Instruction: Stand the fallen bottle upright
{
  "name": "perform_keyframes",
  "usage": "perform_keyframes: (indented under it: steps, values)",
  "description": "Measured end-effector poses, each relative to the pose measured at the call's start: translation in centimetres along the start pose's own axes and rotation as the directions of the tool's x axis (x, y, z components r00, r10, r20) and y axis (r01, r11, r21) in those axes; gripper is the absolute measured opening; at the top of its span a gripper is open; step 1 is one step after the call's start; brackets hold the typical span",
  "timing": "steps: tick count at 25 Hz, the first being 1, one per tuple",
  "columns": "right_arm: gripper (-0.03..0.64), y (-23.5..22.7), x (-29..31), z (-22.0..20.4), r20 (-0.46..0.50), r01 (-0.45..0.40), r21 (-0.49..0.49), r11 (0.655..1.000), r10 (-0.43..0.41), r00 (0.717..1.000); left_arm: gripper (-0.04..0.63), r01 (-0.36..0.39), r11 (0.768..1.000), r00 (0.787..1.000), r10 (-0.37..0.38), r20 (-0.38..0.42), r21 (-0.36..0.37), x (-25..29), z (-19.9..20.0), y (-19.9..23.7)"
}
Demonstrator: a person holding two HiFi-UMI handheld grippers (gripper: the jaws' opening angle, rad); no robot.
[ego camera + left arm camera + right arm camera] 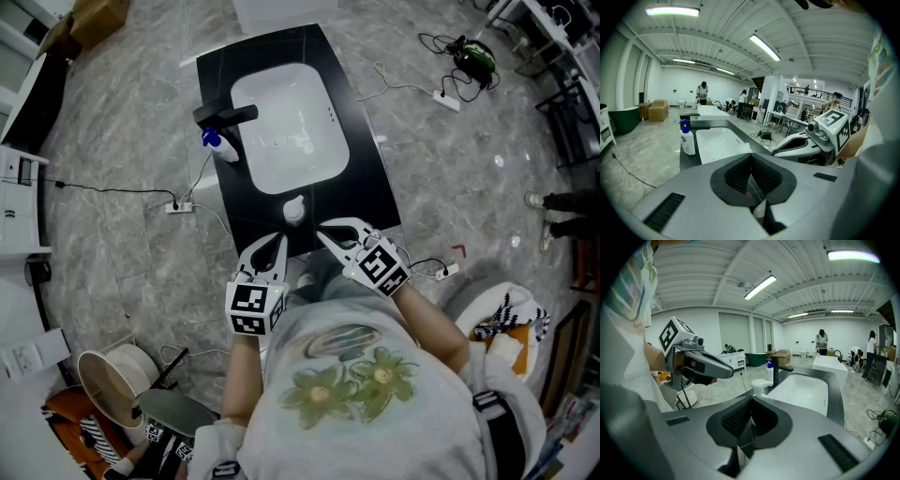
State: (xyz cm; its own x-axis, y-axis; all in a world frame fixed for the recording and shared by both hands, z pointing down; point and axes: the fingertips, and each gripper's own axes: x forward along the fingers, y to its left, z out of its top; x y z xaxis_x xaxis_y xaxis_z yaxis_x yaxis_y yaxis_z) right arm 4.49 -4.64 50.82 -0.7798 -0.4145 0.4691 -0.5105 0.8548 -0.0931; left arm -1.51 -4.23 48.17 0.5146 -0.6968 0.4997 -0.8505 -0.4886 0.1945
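A white bottle with a blue pump top stands upright on the black counter, left of the white basin and beside the black tap. A small white object sits at the counter's near edge; whether it is upright or lying I cannot tell. My left gripper and right gripper hang side by side just short of that edge, both shut with nothing between the pads.
Cables and power strips lie on the marble floor on both sides of the counter. A round fan is on the floor at the lower left. A person's feet show at the right. People stand by a far counter.
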Motion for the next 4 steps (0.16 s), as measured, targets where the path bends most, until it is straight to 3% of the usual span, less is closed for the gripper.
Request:
perform_keyframes:
  steps: [4]
  values:
    - [0.041, -0.22, 0.11, 0.09, -0.002, 0.0, -0.001, 1.0, 0.0, 1.0, 0.018, -0.001, 1.0, 1.0, 0.001, 0.001, -0.001, 0.12, 0.14, 0.16]
